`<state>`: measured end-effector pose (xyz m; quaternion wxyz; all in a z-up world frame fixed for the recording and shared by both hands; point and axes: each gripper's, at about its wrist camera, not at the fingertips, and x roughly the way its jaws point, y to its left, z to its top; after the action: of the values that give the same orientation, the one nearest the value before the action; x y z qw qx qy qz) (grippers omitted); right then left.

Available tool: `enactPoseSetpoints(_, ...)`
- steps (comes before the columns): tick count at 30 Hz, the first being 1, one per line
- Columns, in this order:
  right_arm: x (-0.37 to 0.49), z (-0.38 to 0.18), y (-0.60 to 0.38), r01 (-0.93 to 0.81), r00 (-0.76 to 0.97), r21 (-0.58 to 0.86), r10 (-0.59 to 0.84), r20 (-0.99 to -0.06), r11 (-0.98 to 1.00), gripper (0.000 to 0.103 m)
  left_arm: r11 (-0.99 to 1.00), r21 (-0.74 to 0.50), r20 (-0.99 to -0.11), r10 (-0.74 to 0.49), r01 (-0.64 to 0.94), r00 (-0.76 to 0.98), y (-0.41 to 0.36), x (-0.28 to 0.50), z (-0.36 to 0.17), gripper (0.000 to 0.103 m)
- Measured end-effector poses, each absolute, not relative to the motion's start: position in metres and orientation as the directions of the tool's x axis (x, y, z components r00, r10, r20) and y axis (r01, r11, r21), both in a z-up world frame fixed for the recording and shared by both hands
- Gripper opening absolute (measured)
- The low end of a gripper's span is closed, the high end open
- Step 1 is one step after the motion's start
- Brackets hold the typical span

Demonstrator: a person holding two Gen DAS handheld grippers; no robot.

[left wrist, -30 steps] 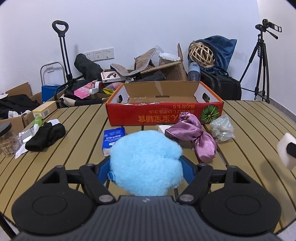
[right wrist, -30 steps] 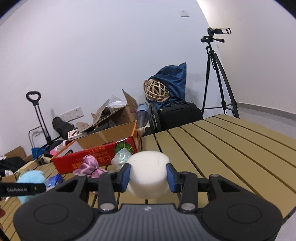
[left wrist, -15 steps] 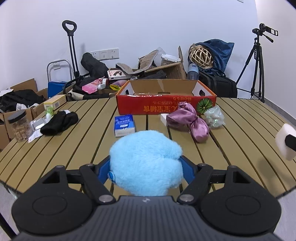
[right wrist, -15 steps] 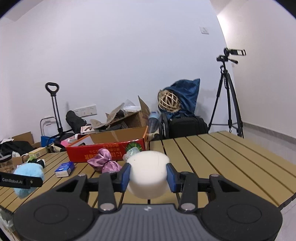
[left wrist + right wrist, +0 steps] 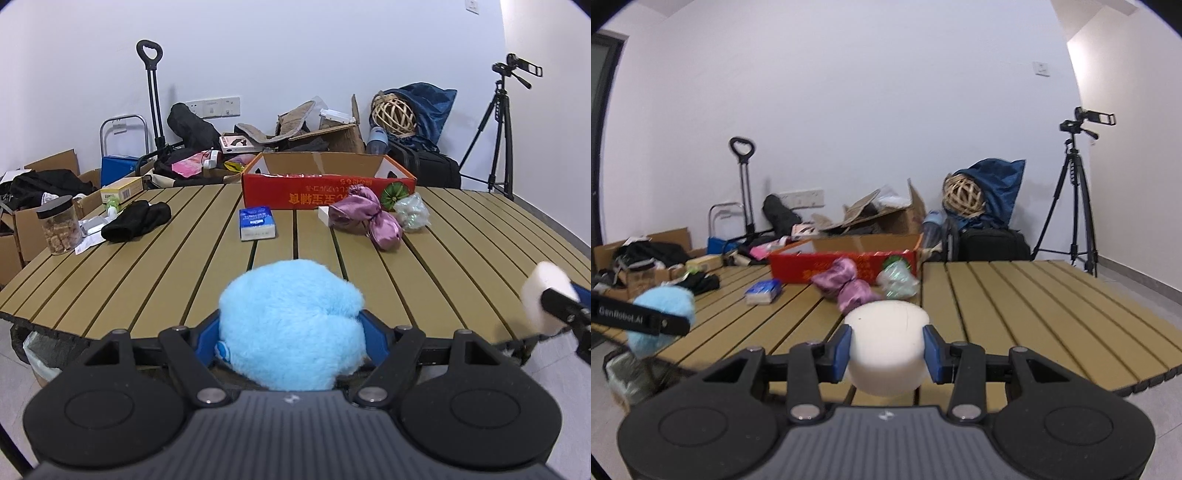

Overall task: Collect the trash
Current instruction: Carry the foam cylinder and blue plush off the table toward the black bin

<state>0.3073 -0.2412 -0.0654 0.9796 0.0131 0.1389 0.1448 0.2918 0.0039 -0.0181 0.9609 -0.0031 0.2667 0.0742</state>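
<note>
My left gripper (image 5: 291, 328) is shut on a fluffy light-blue ball (image 5: 291, 321), held over the near edge of the slatted wooden table (image 5: 184, 266). My right gripper (image 5: 887, 349) is shut on a white foam cylinder (image 5: 886, 347), also at the table's near edge. In the left wrist view the white foam cylinder (image 5: 545, 299) shows at the far right; in the right wrist view the blue ball (image 5: 661, 321) shows at the left. Below the table edge on the left sits a bin with a pale liner (image 5: 38, 349).
On the table lie a purple satin pouch (image 5: 364, 218), a crumpled clear wrapper (image 5: 412, 212), a blue tissue pack (image 5: 256, 223), black cloth (image 5: 136, 219), a jar (image 5: 59, 225) and a red cardboard box (image 5: 328, 186). Clutter and a tripod (image 5: 498, 125) stand behind.
Both grippers have pulled back from the table's middle toward its near edge, each keeping its object. The right view has rolled level. The bin has come into view below.
</note>
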Motion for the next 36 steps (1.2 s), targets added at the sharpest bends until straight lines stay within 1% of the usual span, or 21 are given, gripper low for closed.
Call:
enactPoseSetpoints(3,0.294,-0.074,-0.236,-0.311,0.903,0.06,0.314,-0.293,0.949,0.04,0.989,0.047,-0.51,0.142,-0.138,0.849,0.003,0.278,-0.021,0.076)
enactPoseSetpoints(11,0.259,-0.098,-0.229,-0.363,0.86,0.078,0.366,-0.356,0.928,0.04,0.99,0.032,-0.516,0.133,-0.136,0.846,0.008,0.239,-0.032,0.076)
enactPoseSetpoints(16,0.243,-0.114,-0.225,-0.378,0.83,0.09,0.38,-0.407,0.922,0.04,0.99,0.022,-0.546,0.13,-0.141,0.828,0.015,0.215,-0.049,0.076)
enactPoseSetpoints(23,0.226,-0.141,-0.214,-0.396,0.768,0.11,0.395,-0.504,0.911,0.04,0.987,0.015,-0.586,0.137,-0.159,0.798,0.029,0.188,-0.072,0.076)
enactPoseSetpoints(27,0.214,-0.156,-0.205,-0.407,0.735,0.102,0.392,-0.554,0.908,0.04,0.987,0.005,-0.604,0.132,-0.161,0.786,0.035,0.173,-0.085,0.076)
enactPoseSetpoints(31,0.202,-0.17,-0.194,-0.422,0.698,0.087,0.385,-0.603,0.902,0.04,0.988,0.023,-0.626,0.136,-0.155,0.768,0.036,0.158,-0.102,0.076)
enactPoseSetpoints(36,0.191,-0.188,-0.181,-0.445,0.646,0.066,0.371,-0.667,0.893,0.04,0.99,-0.01,-0.676,0.099,-0.143,0.731,0.042,0.14,-0.126,0.076)
